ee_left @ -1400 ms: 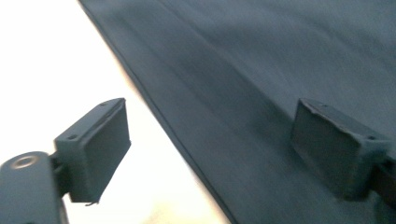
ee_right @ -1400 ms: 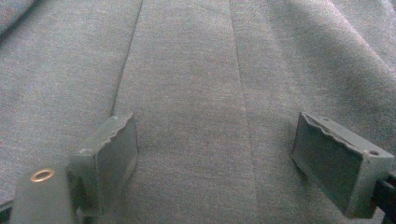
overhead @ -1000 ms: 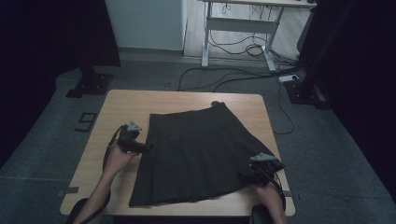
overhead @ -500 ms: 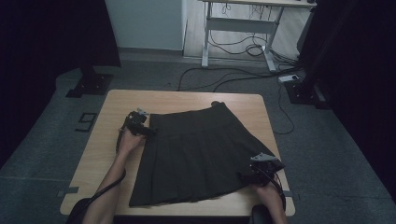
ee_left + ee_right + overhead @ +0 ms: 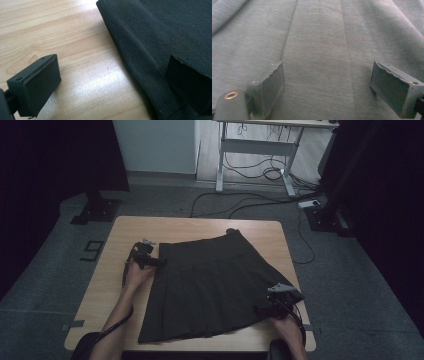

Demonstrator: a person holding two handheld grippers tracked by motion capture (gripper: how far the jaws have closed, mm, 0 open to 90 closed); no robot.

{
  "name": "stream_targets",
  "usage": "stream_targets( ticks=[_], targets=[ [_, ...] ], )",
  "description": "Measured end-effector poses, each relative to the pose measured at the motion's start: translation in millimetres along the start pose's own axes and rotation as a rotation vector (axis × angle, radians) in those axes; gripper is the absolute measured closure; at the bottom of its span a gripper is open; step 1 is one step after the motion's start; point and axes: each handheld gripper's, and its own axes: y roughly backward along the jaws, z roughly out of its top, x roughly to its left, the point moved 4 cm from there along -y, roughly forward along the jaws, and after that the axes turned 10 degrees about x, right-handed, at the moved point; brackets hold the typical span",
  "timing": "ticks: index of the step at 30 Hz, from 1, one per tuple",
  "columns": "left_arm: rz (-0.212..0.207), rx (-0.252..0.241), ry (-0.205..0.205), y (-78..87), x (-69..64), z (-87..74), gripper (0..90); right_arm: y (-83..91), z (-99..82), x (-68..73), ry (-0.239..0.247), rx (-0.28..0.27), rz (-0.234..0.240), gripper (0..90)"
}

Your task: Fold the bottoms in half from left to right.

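Lying flat across the middle of the wooden table (image 5: 200,227) is one dark pleated skirt (image 5: 215,285), waistband toward the far edge, hem toward the person. Two grippers work at it. The left gripper (image 5: 156,262) sits at the skirt's left waistband corner, the left hand (image 5: 136,274) behind it with the forearm stretched forward; its jaws are spread, one over bare wood, the other over the cloth's folded edge. The right gripper (image 5: 264,309) rests at the skirt's right hem corner, held by the right hand (image 5: 286,325) close to the near table edge; its jaws stand wide apart over the pleats, gripping nothing. Beyond the skirt, cables (image 5: 260,202) trail on the grey floor (image 5: 360,270) under a desk frame (image 5: 255,147).
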Motion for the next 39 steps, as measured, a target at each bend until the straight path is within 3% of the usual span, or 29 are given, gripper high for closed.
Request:
stream_targets(
  ticks=[5, 9, 13, 15, 16, 18, 19, 20, 25, 26, 30, 31, 33, 39],
  targets=[
    [0.003, 0.002, 0.007, 2.5, 0.3, -3.8, 0.0, 6.1, 11.5, 11.1, 0.048, -0.030, 0.013, 10.1],
    [0.007, 0.001, 0.010, 2.8, 0.2, -4.4, 0.0, 8.1, 24.2, 27.7, 0.085, -0.043, 0.062, 7.7],
    [0.005, 0.002, 0.010, 2.5, 0.2, -3.8, 0.0, 5.7, 35.9, 51.9, 0.135, -0.045, 0.117, 5.5],
    [0.004, 0.002, 0.006, 2.3, 0.5, -3.4, 0.0, 2.8, 44.3, 72.1, 0.187, -0.041, 0.150, 5.2],
    [0.003, 0.002, 0.004, 2.1, 0.4, -3.1, 0.0, 2.8, 44.3, 72.1, 0.187, -0.041, 0.150, 5.2],
    [-0.001, 0.001, 0.001, 1.8, 0.4, -2.6, 0.0, 0.0, 50.0, 85.5, 0.220, -0.040, 0.173, 5.2],
    [-0.001, 0.001, 0.000, 1.8, 0.5, -2.5, 0.0, -3.3, 55.3, 98.8, 0.251, -0.039, 0.192, 5.2],
    [-0.001, 0.001, 0.000, 1.8, 0.5, -2.5, 0.0, -3.3, 55.3, 98.8, 0.251, -0.039, 0.192, 5.2],
    [-0.001, 0.000, 0.001, 1.6, 0.5, -2.5, 0.0, -13.9, 66.0, 133.0, 0.330, -0.034, 0.247, 5.2],
    [-0.001, -0.001, 0.000, 1.5, 0.5, -2.5, 0.0, -13.9, 66.0, 133.0, 0.330, -0.034, 0.247, 5.2],
    [-0.002, -0.001, 0.000, 1.5, 0.5, -2.5, 0.0, -19.0, 70.1, 156.6, 0.375, -0.020, 0.297, 5.1],
    [-0.003, -0.002, 0.002, 1.5, 0.4, -2.4, 0.0, -21.5, 72.0, 168.2, 0.394, -0.017, 0.326, 5.1],
    [-0.003, -0.002, 0.002, 1.5, 0.4, -2.4, 0.0, -22.5, 72.8, 172.6, 0.400, -0.016, 0.335, 5.1],
    [-0.002, -0.001, 0.002, 1.6, 0.4, -2.4, 0.0, -29.1, 77.6, 205.4, 0.468, -0.003, 0.385, 5.1]
  ],
)
